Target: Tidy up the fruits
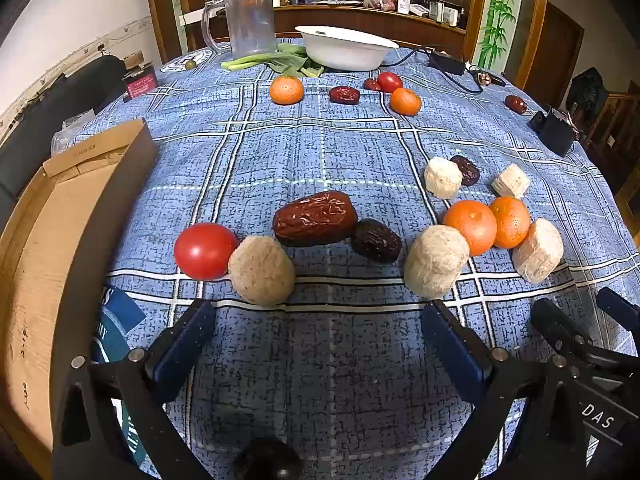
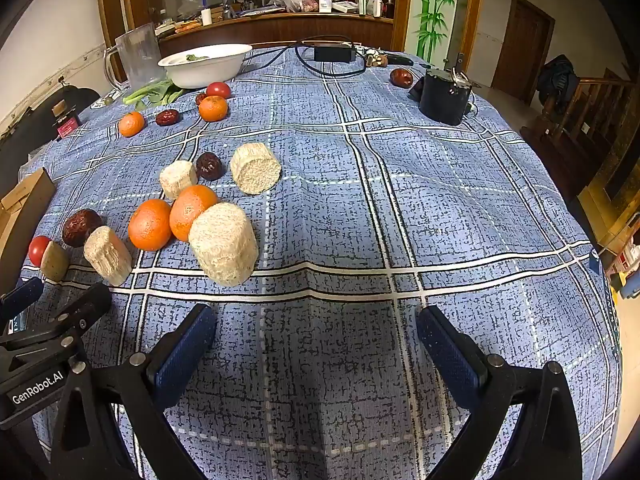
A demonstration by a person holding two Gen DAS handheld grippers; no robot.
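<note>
Fruits lie scattered on a blue plaid tablecloth (image 1: 320, 152). In the left wrist view a red tomato (image 1: 205, 251), a beige puffed cake (image 1: 262, 270), a large red date (image 1: 314, 219) and a dark date (image 1: 377, 240) lie just beyond my left gripper (image 1: 320, 316), which stands open and empty. Two oranges (image 1: 486, 222) and more pale cakes (image 1: 436, 266) sit to the right. In the right wrist view my right gripper (image 2: 316, 320) is open and empty over bare cloth, with a pale cake (image 2: 224, 244) and two oranges (image 2: 170, 222) ahead to its left.
A cardboard box (image 1: 52, 248) stands at the left table edge. At the far side are a white bowl (image 1: 346, 50), greens (image 1: 280, 62), a clear jug (image 1: 248, 20), more oranges, dates and a tomato (image 1: 389, 81). A black container (image 2: 444, 96) and a cable (image 2: 320, 68) sit far right.
</note>
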